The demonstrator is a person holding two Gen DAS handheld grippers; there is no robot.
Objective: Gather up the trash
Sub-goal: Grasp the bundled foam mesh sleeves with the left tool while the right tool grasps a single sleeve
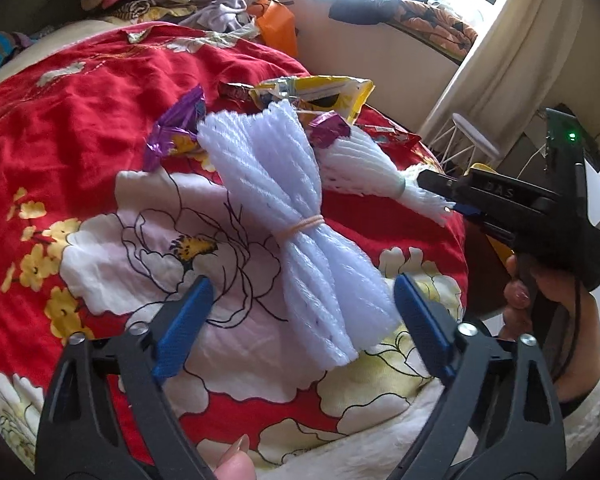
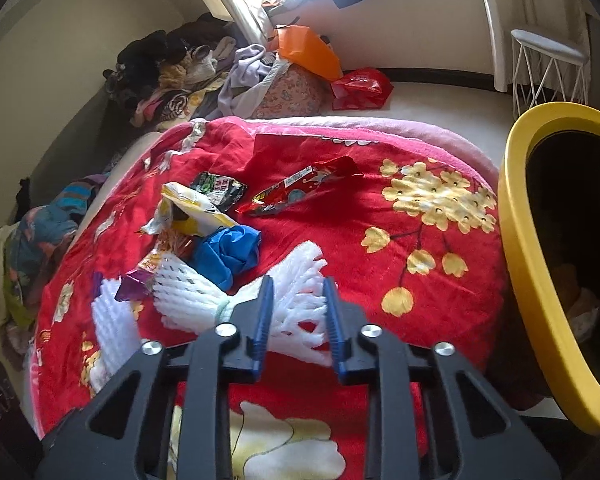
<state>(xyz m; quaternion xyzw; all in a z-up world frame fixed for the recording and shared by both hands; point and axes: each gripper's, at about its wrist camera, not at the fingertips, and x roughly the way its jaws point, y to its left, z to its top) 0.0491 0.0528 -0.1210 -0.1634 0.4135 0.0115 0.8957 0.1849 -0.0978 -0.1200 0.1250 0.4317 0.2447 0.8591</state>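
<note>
Both tools are in play on the red floral blanket. The left gripper stands wide open, its blue pads either side of the near end of a white foam net bundle tied at the waist with a band, not touching it as far as the left view shows. The right gripper has its jaws partly open around the frayed end of a second foam net; whether the pads actually pinch it, the pictures cannot settle. At about 11 o'clock from that net lie a blue crumpled bag and a yellow wrapper, with a red wrapper at 12 (plenty left to gather). The yellow bin waits at 3 o'clock, beside the bed. The step looks like the pick-up of both nets: each tool probably needs to close firmly on the soft foam, then lift and swing toward the bin.
</note>
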